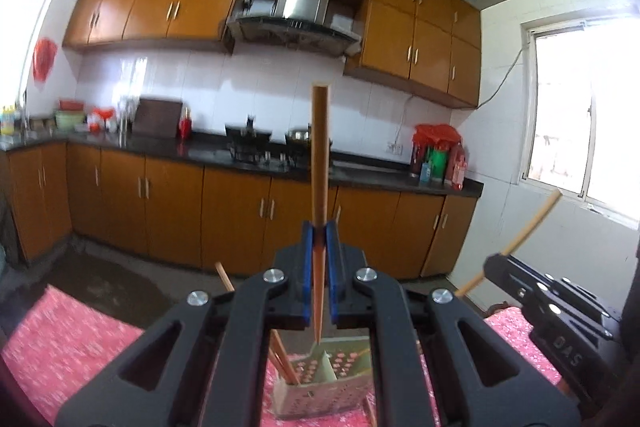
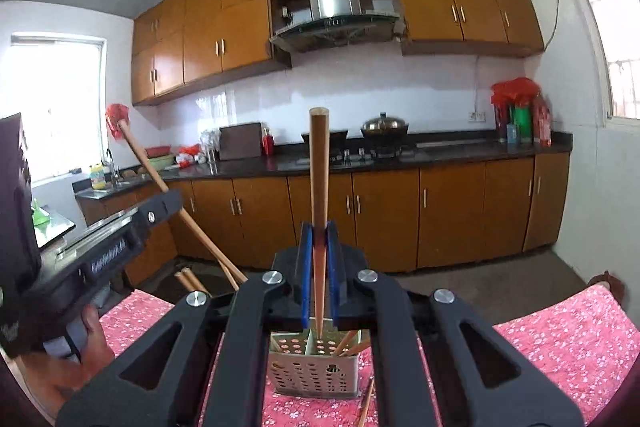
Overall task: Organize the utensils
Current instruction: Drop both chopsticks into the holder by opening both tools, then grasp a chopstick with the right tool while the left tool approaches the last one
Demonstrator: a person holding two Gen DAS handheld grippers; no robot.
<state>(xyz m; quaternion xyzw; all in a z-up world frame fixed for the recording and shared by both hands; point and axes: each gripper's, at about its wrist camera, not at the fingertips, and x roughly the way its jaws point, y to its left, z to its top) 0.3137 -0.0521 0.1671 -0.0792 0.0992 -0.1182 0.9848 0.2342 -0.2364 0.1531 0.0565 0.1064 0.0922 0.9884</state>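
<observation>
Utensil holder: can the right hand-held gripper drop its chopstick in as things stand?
Probably yes. The right hand-held gripper holds its chopstick tip-down over the utensil holder, whose compartments look open on top; the chopsticks already inside lean aside.

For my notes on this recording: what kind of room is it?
A home kitchen, most likely: orange-brown cabinets, a range hood over a gas stove, and a lidded pot on it.

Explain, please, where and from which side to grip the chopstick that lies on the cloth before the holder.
Grip the chopstick on its shaft from above, with the tongs set across it. It is thin and long and seems to lie flat on the cloth, just beside the holder. Its near end is hidden.
</observation>
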